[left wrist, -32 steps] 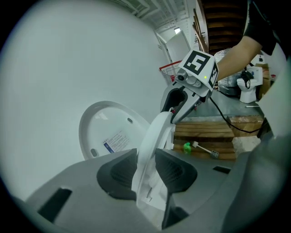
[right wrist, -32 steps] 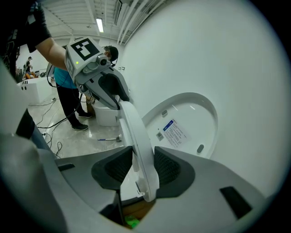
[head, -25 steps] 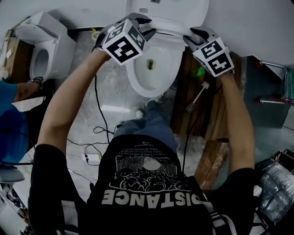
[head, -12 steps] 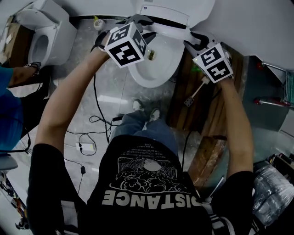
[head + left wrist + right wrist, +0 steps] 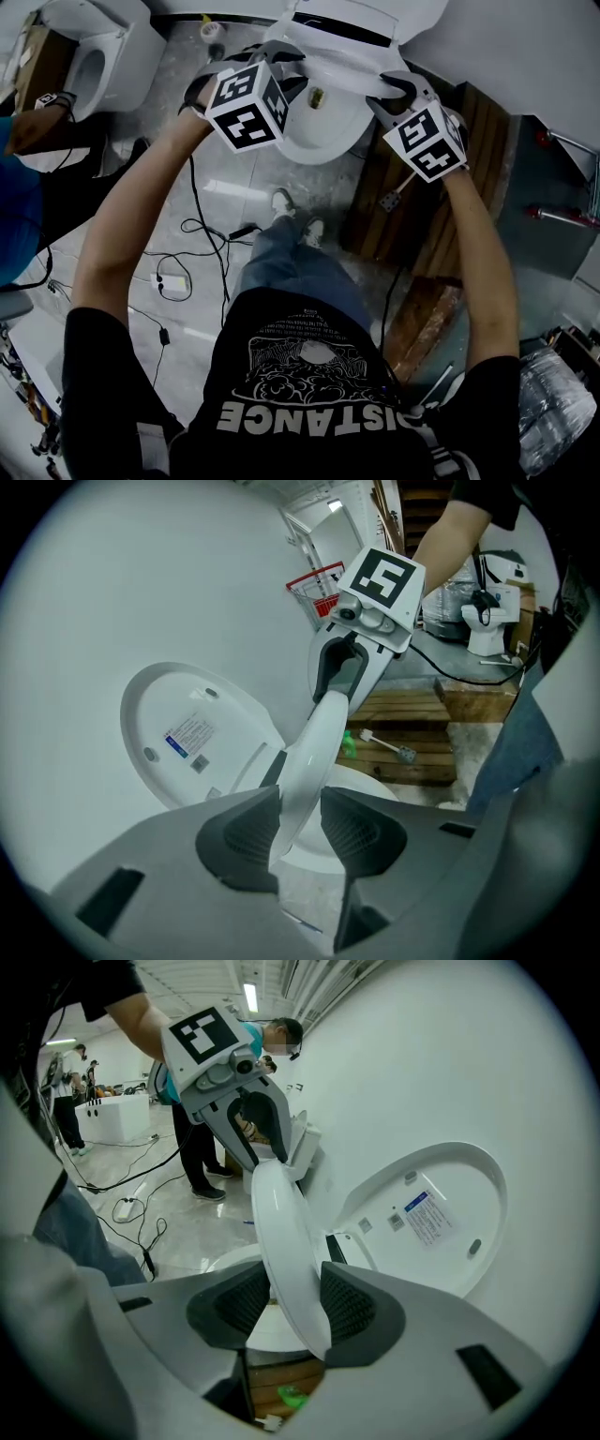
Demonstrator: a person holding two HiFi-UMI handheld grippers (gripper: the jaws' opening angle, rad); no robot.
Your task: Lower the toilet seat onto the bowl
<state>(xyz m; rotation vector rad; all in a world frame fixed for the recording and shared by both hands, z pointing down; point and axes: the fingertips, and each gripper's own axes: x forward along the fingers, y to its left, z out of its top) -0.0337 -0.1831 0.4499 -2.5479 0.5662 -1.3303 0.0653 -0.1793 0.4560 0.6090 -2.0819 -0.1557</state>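
Between lid [image 5: 187,733] and bowl [image 5: 361,782] the seat [image 5: 314,747] tilts, its front edge clear.

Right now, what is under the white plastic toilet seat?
The white ceramic bowl, open, with a small brownish thing inside. The seat covers the bowl's rear rim.

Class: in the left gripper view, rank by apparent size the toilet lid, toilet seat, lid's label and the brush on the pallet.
1. Toilet lid.
2. Toilet seat, edge-on and nearest the camera.
3. Label and brush look too alike to rank.
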